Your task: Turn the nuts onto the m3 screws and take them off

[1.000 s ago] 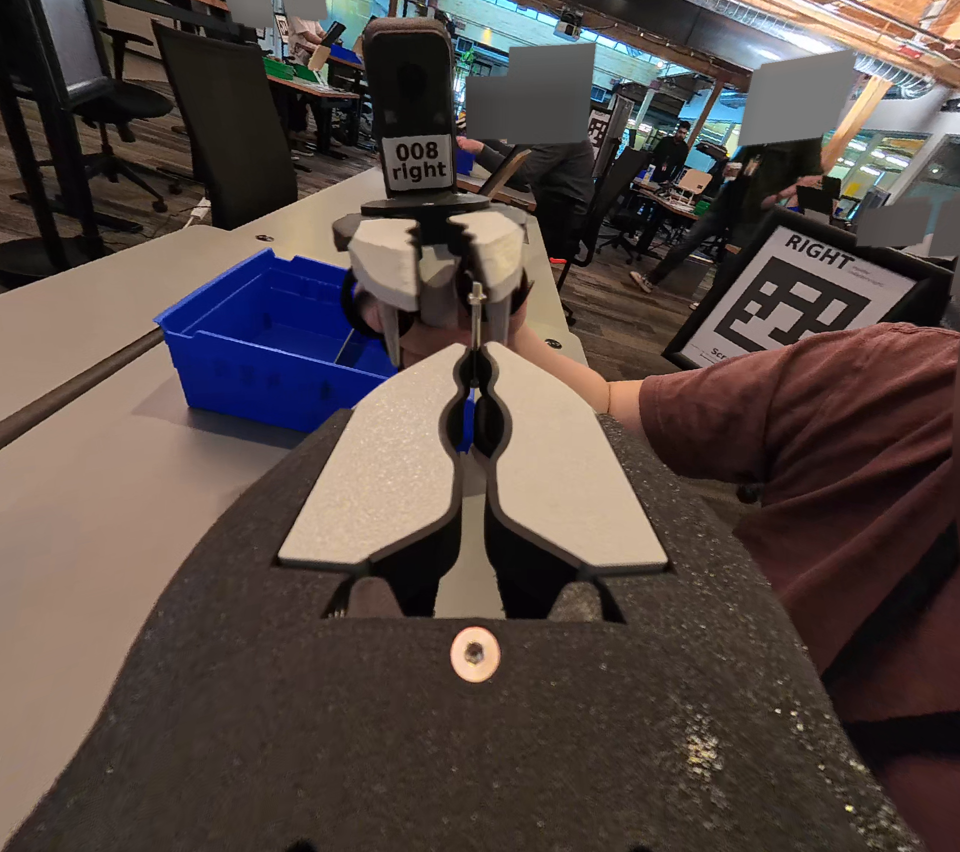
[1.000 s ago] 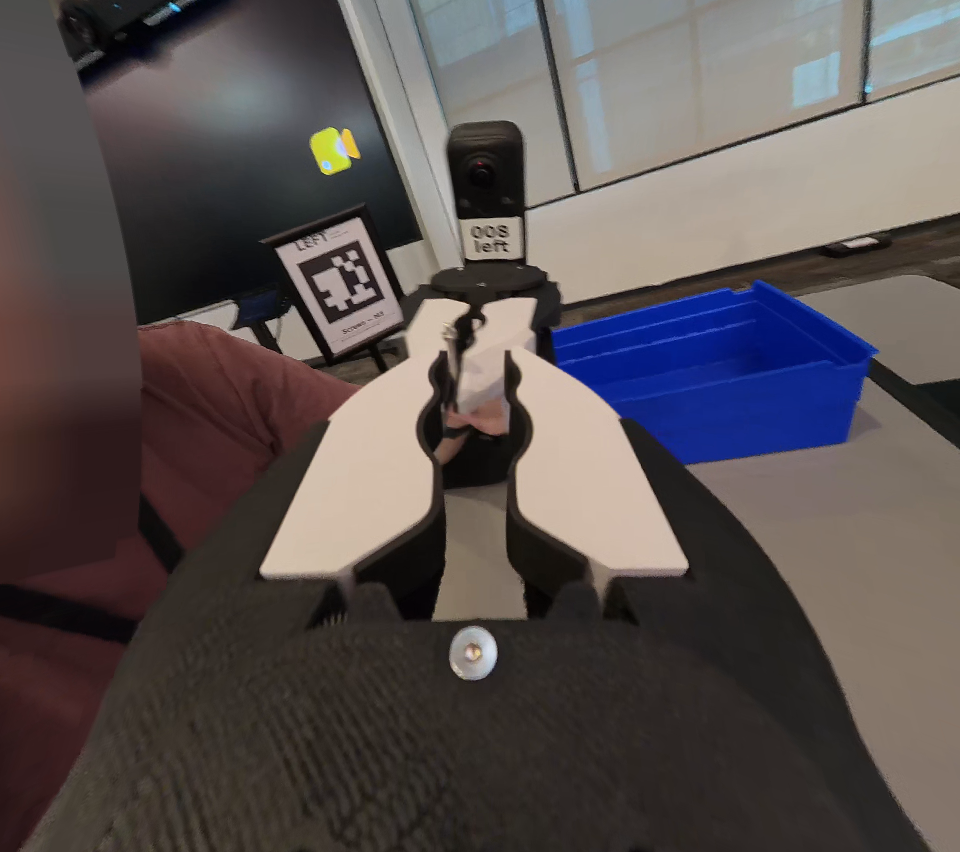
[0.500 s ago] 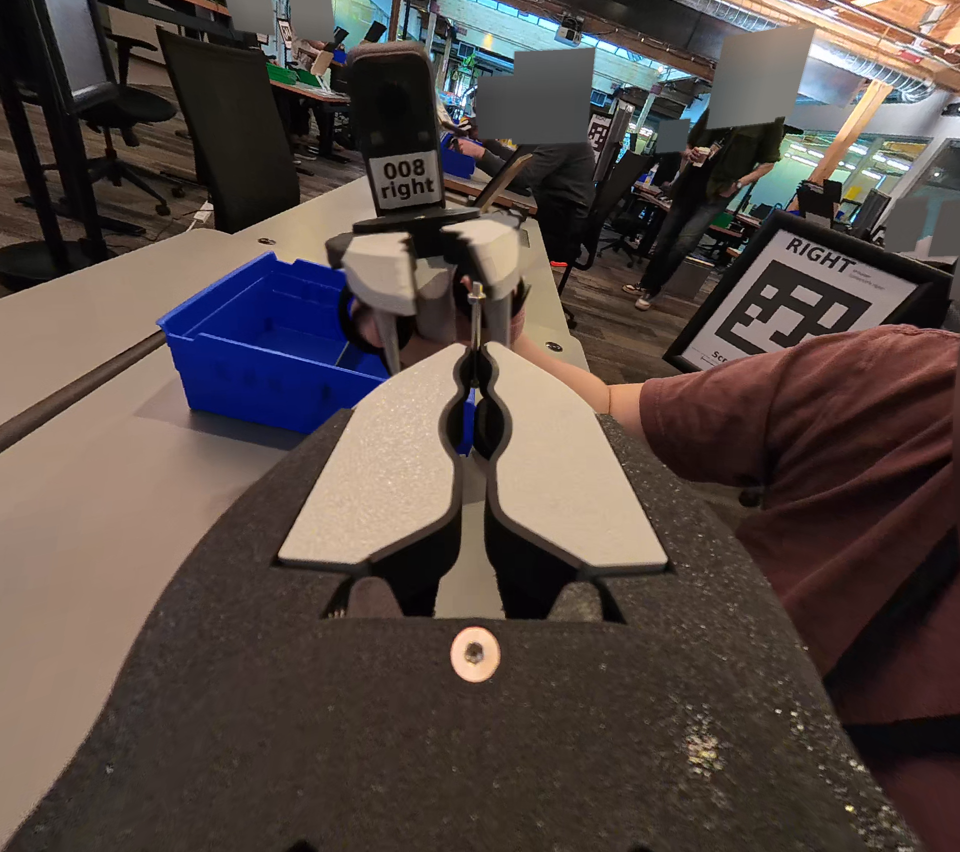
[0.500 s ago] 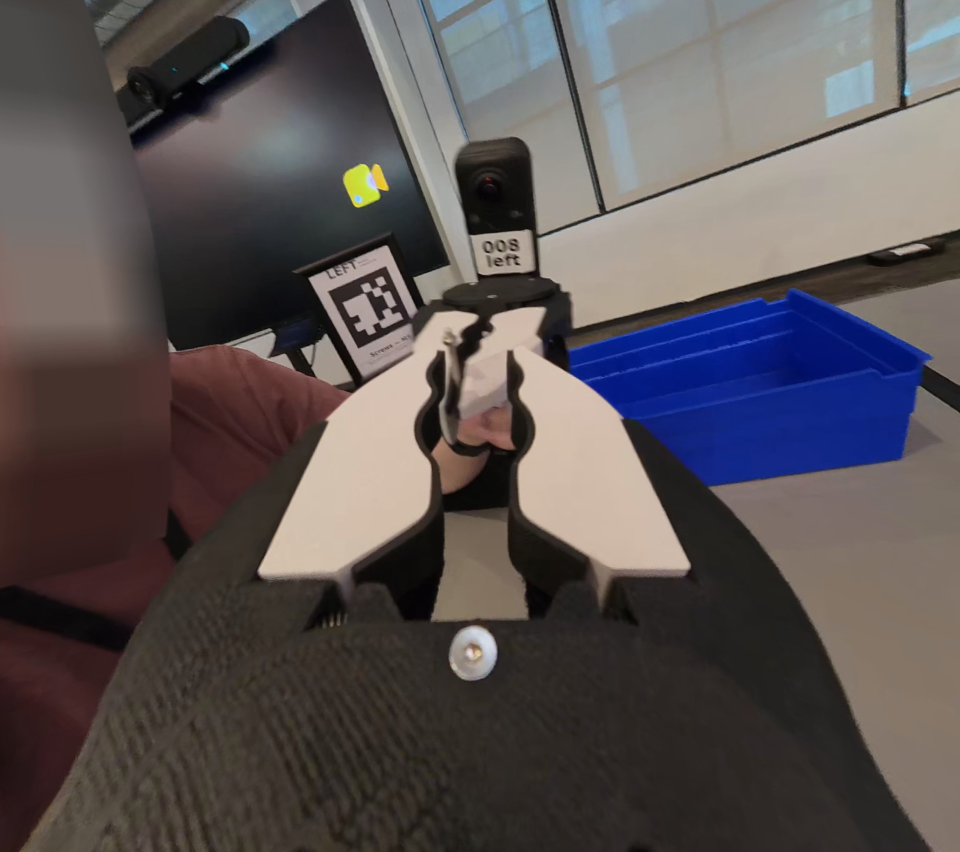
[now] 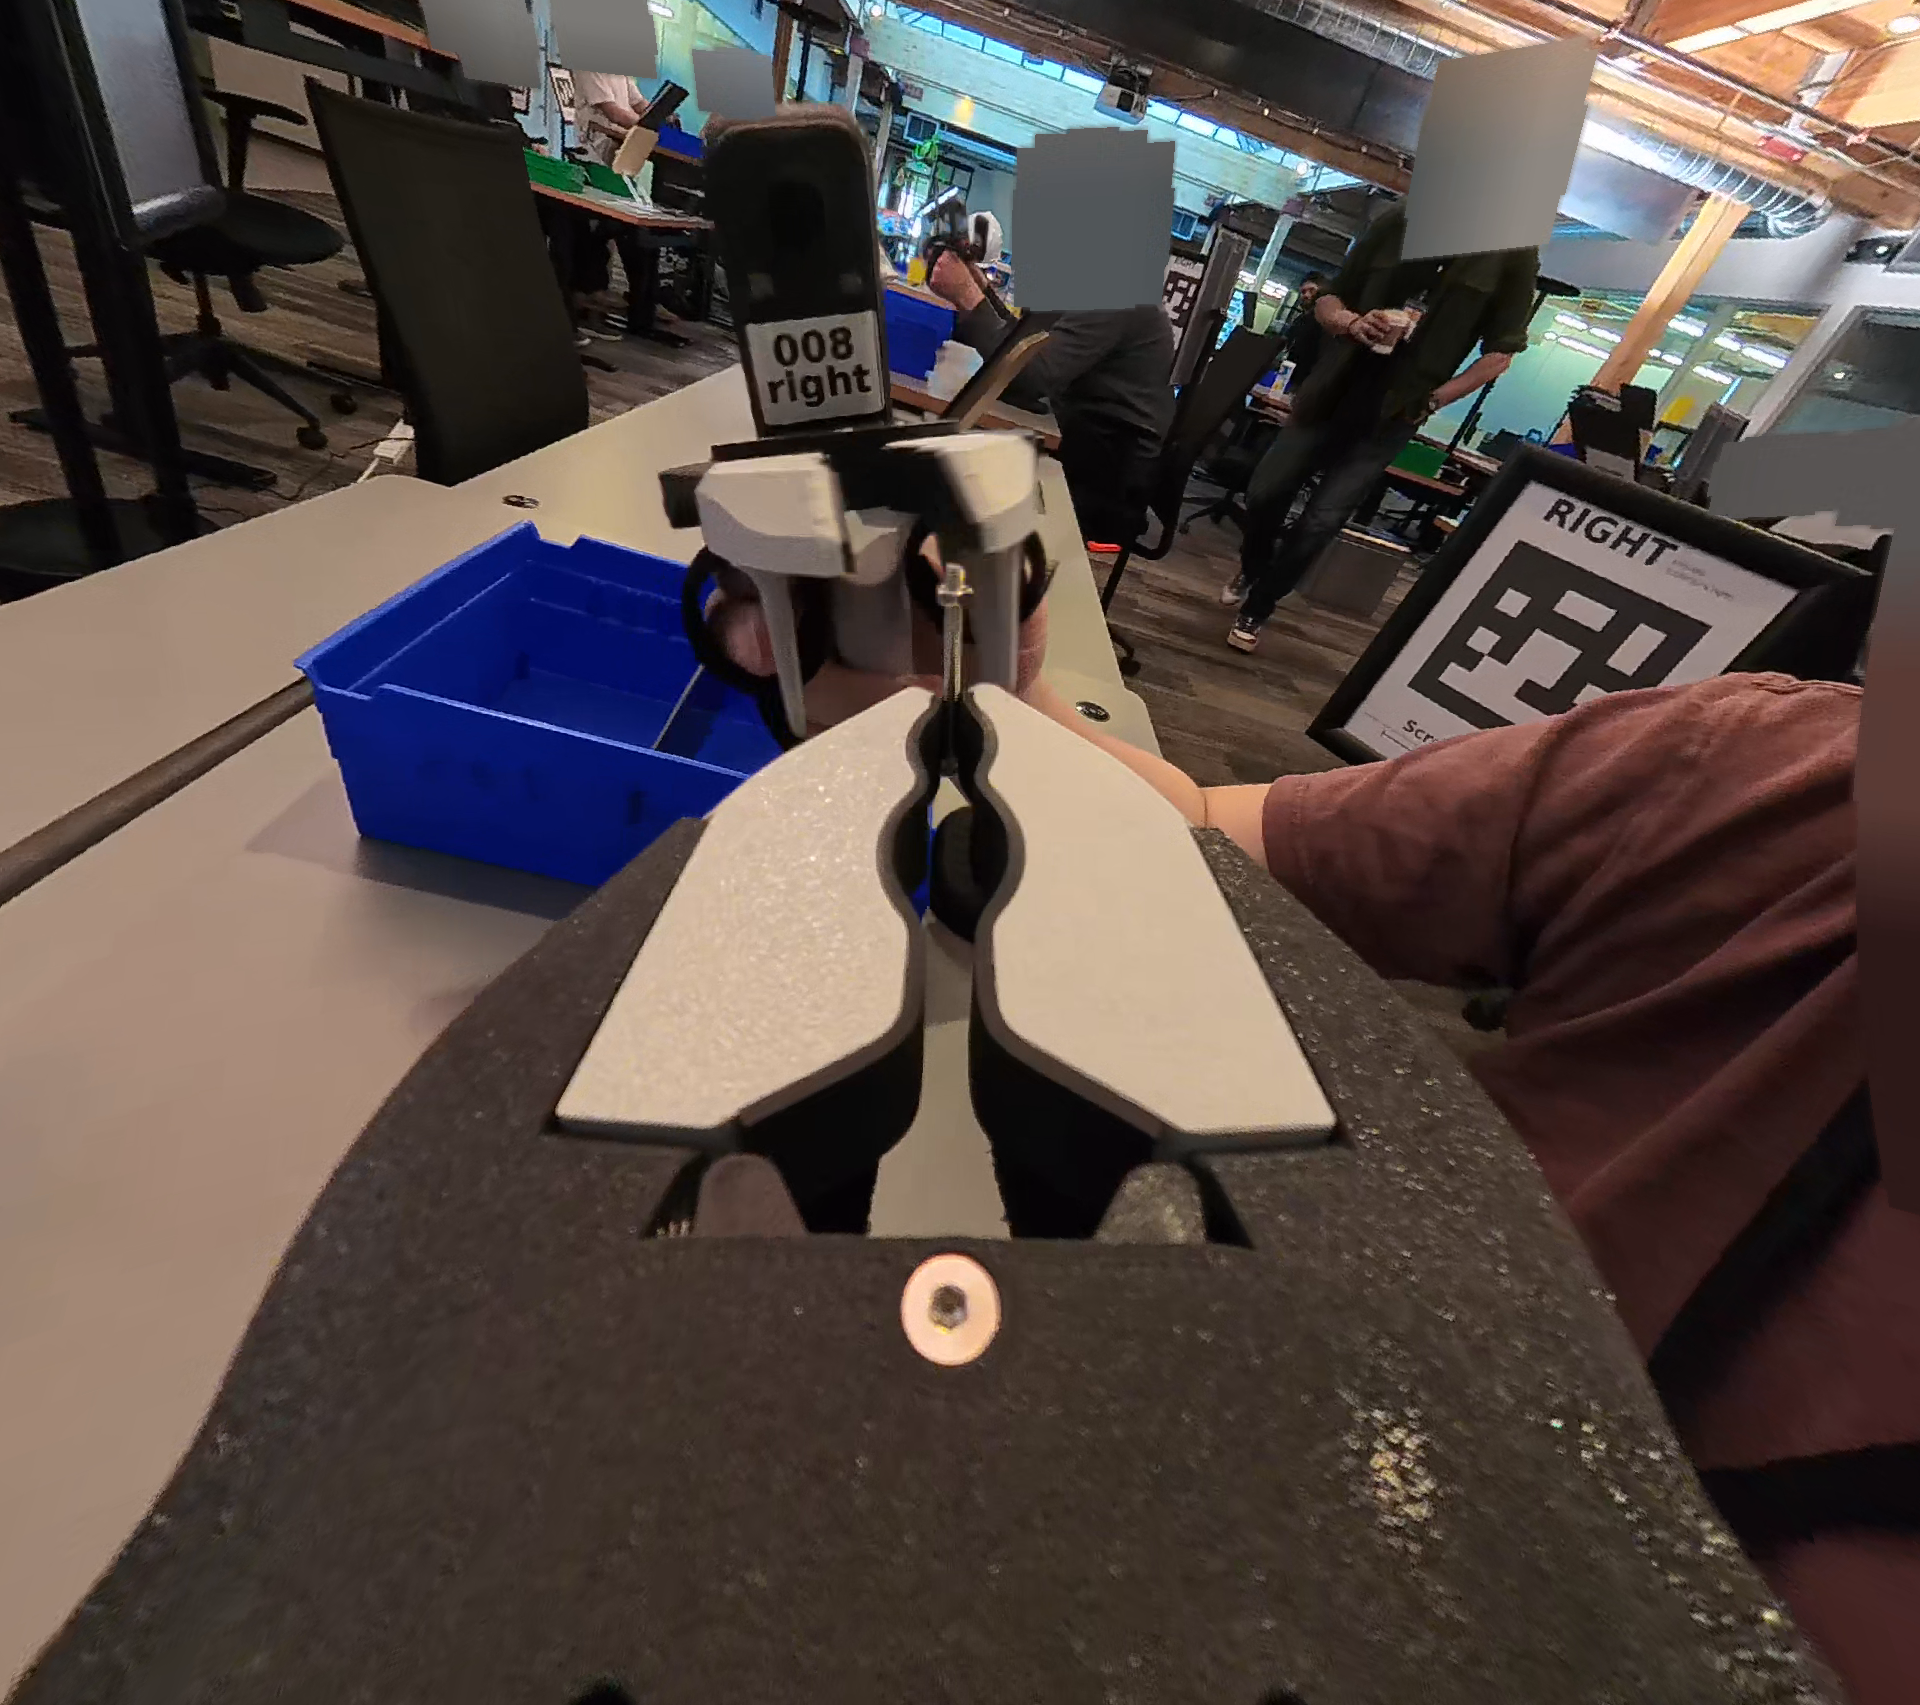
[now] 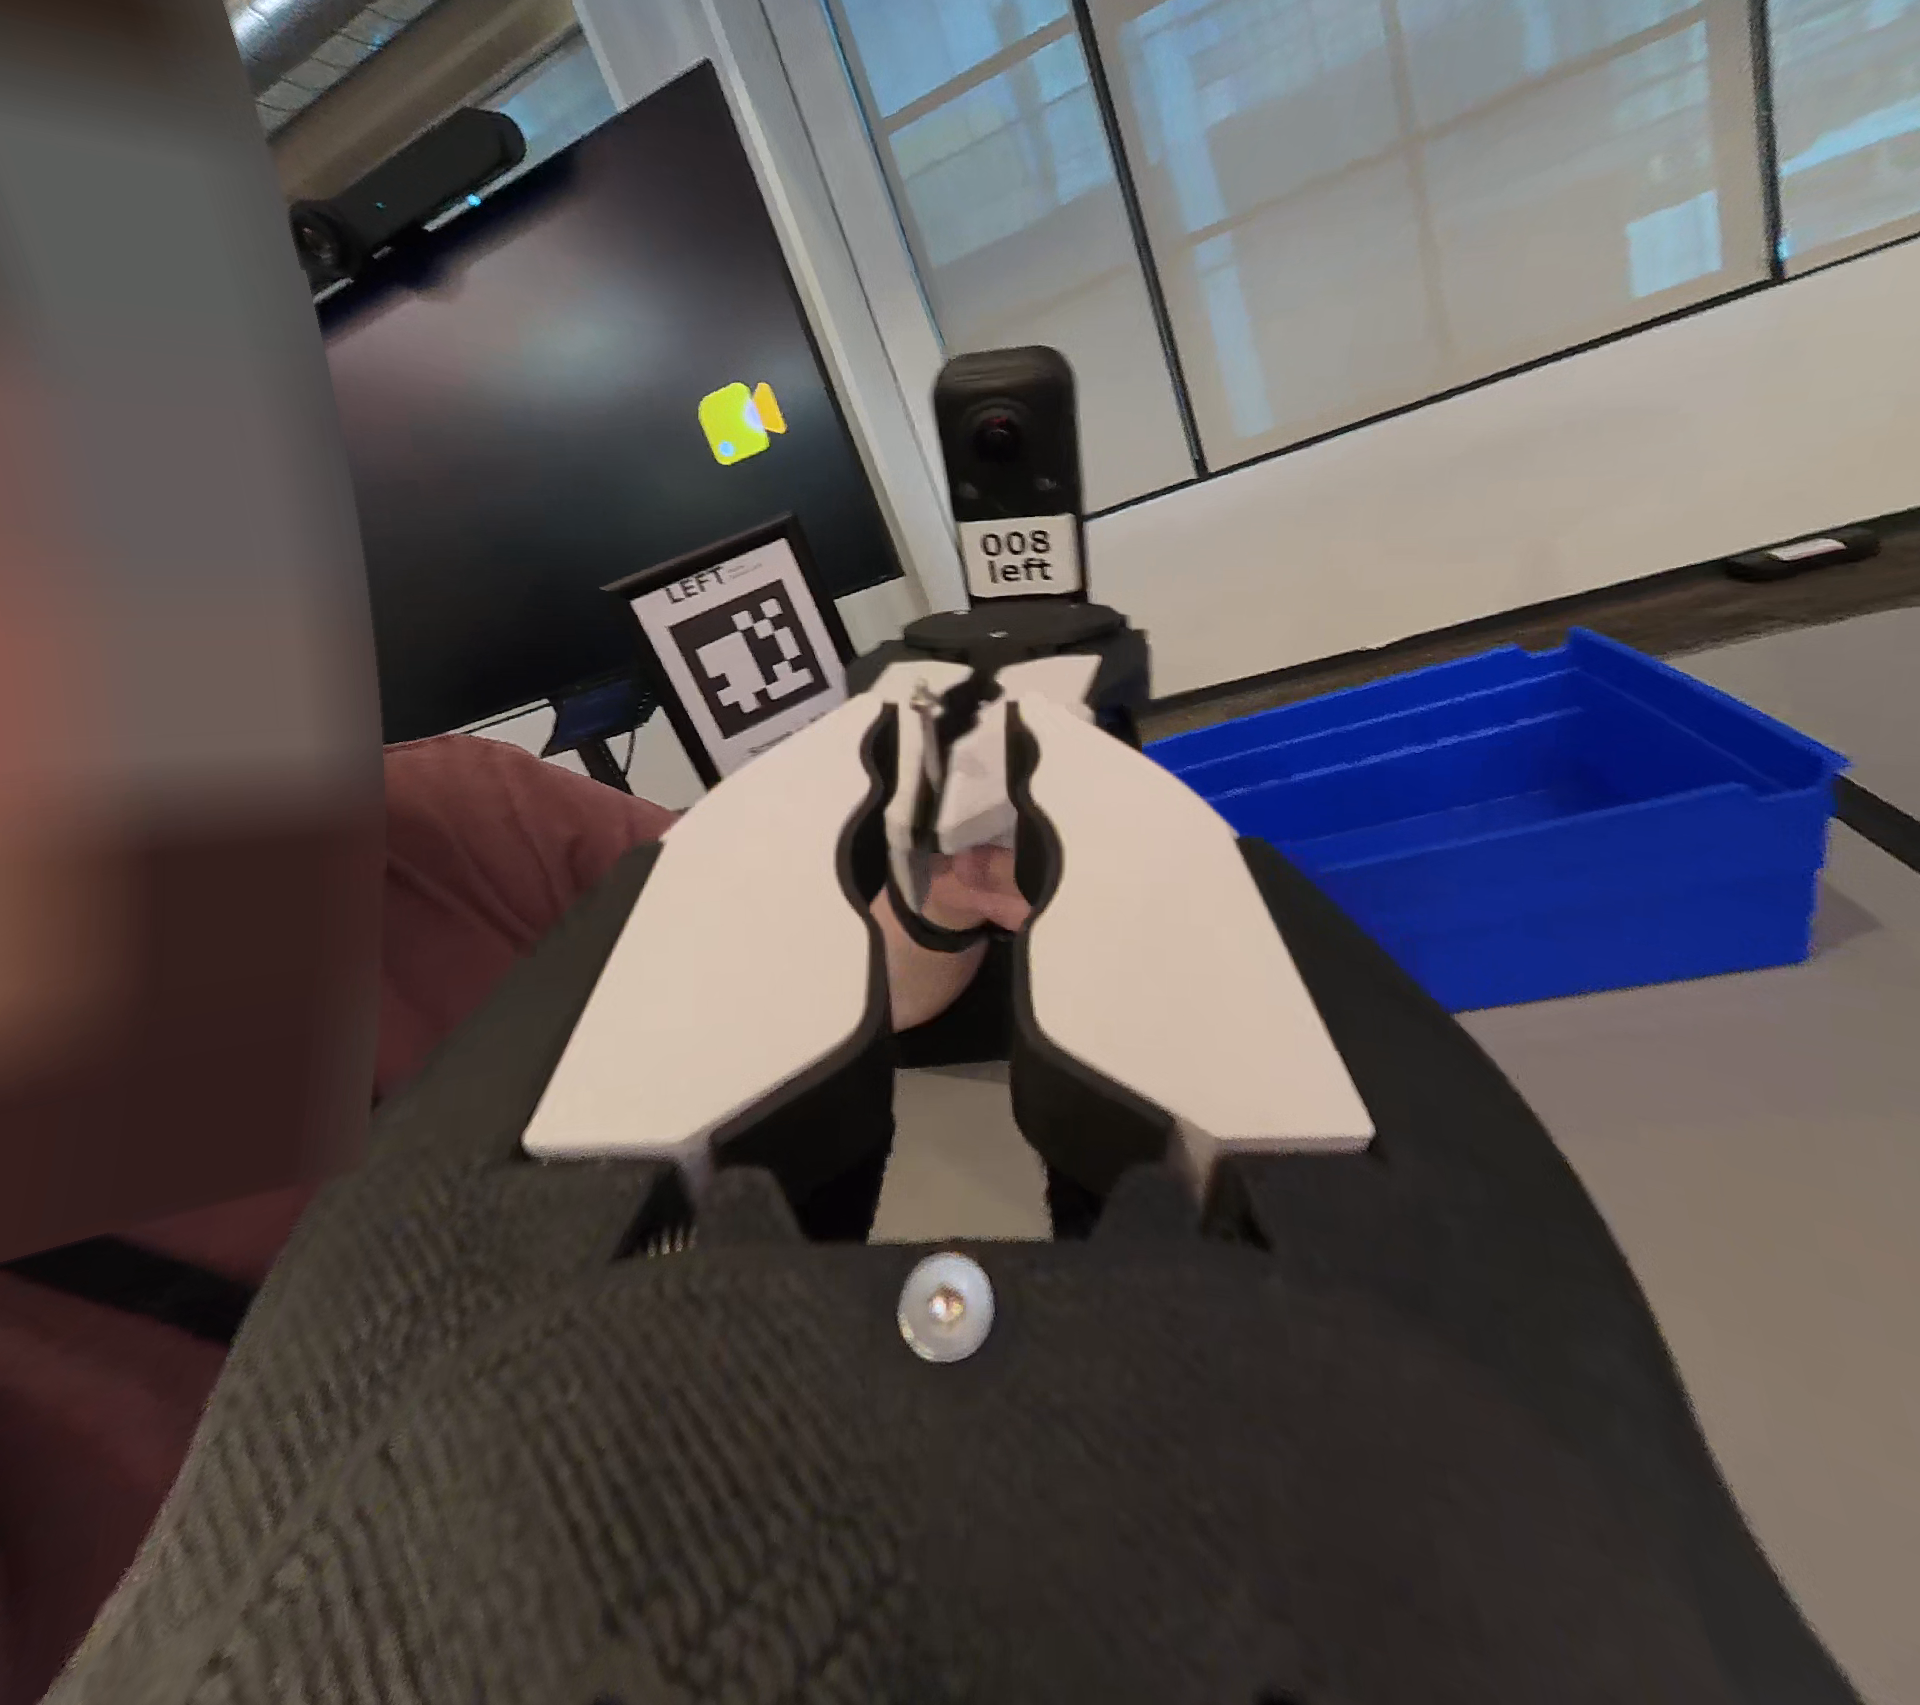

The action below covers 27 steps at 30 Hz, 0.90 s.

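Observation:
My left gripper (image 5: 949, 705) is shut on the lower end of a thin M3 screw (image 5: 951, 647), which stands upright above the table. A small nut (image 5: 954, 585) sits near the screw's top. My right gripper (image 5: 888, 606) faces the left one, its jaws a little apart, with one finger (image 5: 997, 606) right beside the nut. In the right wrist view the right gripper (image 6: 961, 694) is partly open around the screw (image 6: 928, 762) and the nut (image 6: 920, 699), which lies against its left fingertip.
A blue bin (image 5: 520, 720) stands on the grey table (image 5: 156, 980) just behind the grippers; it also shows in the right wrist view (image 6: 1558, 876). A framed marker sign (image 5: 1558, 627) stands to the right. The holder's maroon sleeve (image 5: 1558, 928) is close. People and chairs are far behind. My left and right fingertips are right by each other.
The right gripper has tipped and shifted a little around the screw's top, so its view now swings upward and the bin sits lower right. The left gripper holds the screw still.

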Each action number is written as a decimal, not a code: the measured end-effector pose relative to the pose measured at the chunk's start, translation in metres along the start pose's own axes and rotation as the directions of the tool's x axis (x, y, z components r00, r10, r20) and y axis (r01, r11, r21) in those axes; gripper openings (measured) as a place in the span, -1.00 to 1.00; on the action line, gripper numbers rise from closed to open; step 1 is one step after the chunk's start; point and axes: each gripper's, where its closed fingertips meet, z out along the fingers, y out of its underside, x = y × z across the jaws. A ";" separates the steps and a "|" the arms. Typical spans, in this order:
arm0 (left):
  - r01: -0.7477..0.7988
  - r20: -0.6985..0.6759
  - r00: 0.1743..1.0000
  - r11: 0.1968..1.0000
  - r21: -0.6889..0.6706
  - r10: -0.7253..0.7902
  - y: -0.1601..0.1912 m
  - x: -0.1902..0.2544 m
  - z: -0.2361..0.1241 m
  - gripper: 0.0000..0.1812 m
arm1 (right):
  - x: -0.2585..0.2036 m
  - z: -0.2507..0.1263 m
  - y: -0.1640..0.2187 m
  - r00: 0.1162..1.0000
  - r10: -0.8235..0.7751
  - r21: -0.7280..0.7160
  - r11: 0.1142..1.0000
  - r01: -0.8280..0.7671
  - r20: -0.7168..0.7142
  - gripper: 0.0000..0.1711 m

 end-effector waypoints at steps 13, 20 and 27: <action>0.002 -0.005 1.000 1.000 0.001 -0.002 0.001 0.001 0.002 -0.98 | -0.001 0.004 0.004 1.000 0.016 -0.017 1.000 -0.016 0.012 -0.79; 0.002 -0.006 1.000 1.000 -0.012 -0.002 0.004 0.003 0.006 -0.98 | 0.001 0.011 0.013 0.999 -0.029 -0.061 0.998 0.027 -0.027 -0.71; 0.012 -0.017 1.000 1.000 -0.006 -0.012 0.003 0.002 0.004 -0.98 | -0.006 0.010 0.007 1.000 -0.026 -0.039 0.999 0.026 -0.006 -0.77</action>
